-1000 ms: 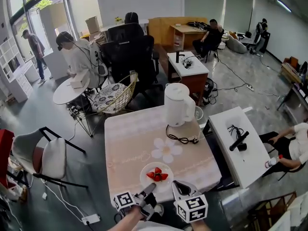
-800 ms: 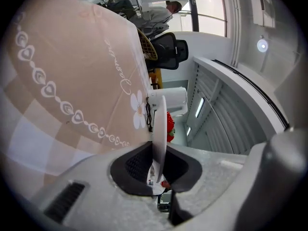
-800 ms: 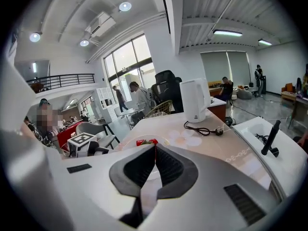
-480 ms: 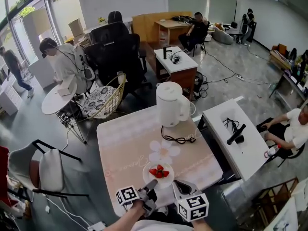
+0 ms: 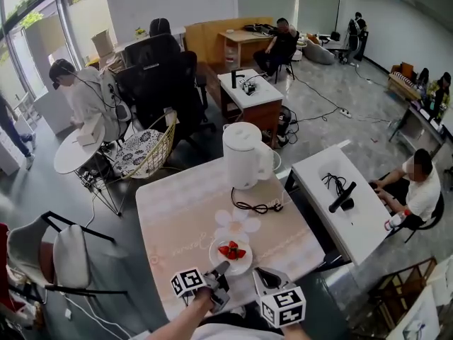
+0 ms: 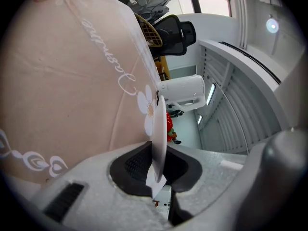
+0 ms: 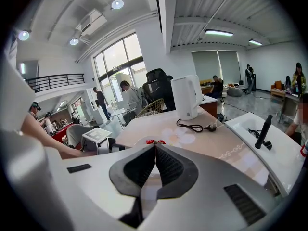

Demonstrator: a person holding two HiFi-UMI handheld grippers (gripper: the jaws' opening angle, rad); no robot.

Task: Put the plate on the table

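A white plate (image 5: 231, 256) with red strawberries (image 5: 231, 251) hangs low over the near edge of the pink flowered table (image 5: 177, 204). My left gripper (image 5: 221, 268) is shut on the plate's near rim. In the left gripper view the plate (image 6: 159, 134) shows edge-on, pinched between the black pads (image 6: 137, 162), with the strawberries (image 6: 169, 124) beyond. I cannot tell whether the plate touches the cloth. My right gripper (image 5: 263, 273) hovers just right of the plate, shut and holding nothing; its pads (image 7: 166, 165) meet in the right gripper view.
A white electric kettle (image 5: 244, 154) with its black cord (image 5: 255, 205) stands at the table's far side. A white side table (image 5: 347, 222) with a black device (image 5: 342, 197) is to the right, beside a seated person (image 5: 417, 186). Chairs (image 5: 64, 253) stand left.
The head view has shifted slightly to the left. The plate stays in my left gripper over the table's near edge, and both grippers have hardly moved.
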